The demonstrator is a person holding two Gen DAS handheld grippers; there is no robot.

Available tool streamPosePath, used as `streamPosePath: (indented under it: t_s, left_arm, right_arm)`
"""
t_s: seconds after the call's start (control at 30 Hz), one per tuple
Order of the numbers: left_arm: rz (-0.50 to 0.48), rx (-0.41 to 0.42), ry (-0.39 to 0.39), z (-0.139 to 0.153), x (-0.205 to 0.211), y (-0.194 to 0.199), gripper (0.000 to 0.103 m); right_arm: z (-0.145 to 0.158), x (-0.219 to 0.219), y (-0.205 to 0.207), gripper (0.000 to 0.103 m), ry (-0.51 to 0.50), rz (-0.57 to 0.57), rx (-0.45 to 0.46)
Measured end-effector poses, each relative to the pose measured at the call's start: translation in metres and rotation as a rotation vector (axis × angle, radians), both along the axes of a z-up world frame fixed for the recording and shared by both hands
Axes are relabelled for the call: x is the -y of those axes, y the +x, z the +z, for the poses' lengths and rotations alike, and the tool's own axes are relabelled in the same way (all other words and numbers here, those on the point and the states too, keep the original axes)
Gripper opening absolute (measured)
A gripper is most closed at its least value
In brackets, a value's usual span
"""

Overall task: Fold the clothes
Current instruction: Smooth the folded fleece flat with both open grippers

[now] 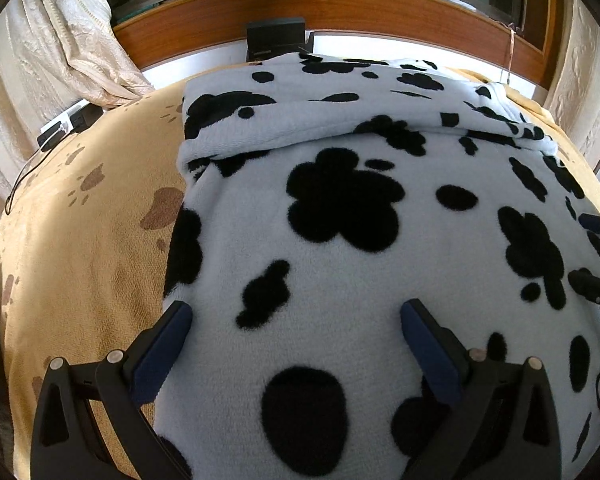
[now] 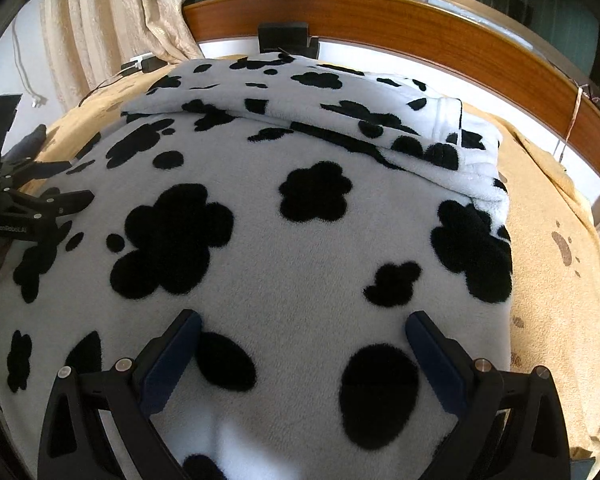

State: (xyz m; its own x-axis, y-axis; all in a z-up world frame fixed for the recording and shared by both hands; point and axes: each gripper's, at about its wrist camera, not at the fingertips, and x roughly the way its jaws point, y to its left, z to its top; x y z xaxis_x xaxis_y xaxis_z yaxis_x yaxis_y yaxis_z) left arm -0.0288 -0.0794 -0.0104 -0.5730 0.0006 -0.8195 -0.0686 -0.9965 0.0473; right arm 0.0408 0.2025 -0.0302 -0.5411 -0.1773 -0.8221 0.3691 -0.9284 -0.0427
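A: Near field, left wrist view. The left gripper point(image 1: 296, 320) stands wide apart and holds nothing; the cow-print fleece garment point(image 1: 340, 240) lies directly beneath and ahead of it. Whether the blue pads point(image 1: 162, 356) rest on the pile or hover just above, I cannot tell.

B: Same on my side. The right gripper point(image 2: 303, 330) is spread wide, nothing between its fingers, with the garment point(image 2: 300, 240) filling the span below.

A: Position check: the left gripper sits near the garment's left edge, where fleece meets the tan paw-print blanket point(image 1: 80, 240). The right gripper is near the right edge (the blanket point(image 2: 560, 260) shows just past it).

B: So the garment's width runs from 1 gripper to the other, and its length runs away from both. Neither is nearer.

A: Mid field: 1 flat layer, smooth. Far field: a doubled band of fleece point(image 1: 340, 100) lies across the far end, cuff-like ribbing point(image 2: 448, 120) at its right.

B: Judgement: this fits a fold partly made, or a garment laid out with its top flopped over. Pictures do not settle which.

A: Beyond: wooden headboard point(image 1: 340, 8), curtain point(image 1: 60, 40).
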Motion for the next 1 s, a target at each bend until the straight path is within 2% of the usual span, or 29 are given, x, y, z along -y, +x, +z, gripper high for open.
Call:
streamPosePath:
  t_s: [0.23,0.6,0.7,0.83,1.0]
  left_arm:
    - [0.007,0.010,-0.008,0.001,-0.001,0.000,0.103]
    - [0.127,0.133,-0.067,0.014,-0.003,0.013,0.103]
    - [0.157,0.140,-0.063,0.026,0.009,0.030,0.103]
    - [0.216,0.168,0.042,0.040,0.051,0.056,0.103]
    - [0.200,0.231,0.281,0.036,0.096,0.095,0.103]
  right_arm:
    - [0.000,-0.001,-0.001,0.103,-0.002,-0.002,0.001]
    - [0.001,-0.003,-0.001,0.103,-0.010,-0.004,0.006]
    - [0.001,-0.003,0.000,0.103,-0.008,-0.004,0.006]
    - [0.000,-0.002,0.000,0.103,-0.006,-0.004,0.005]
    - [0.000,-0.002,-0.001,0.103,-0.006,-0.005,0.006]
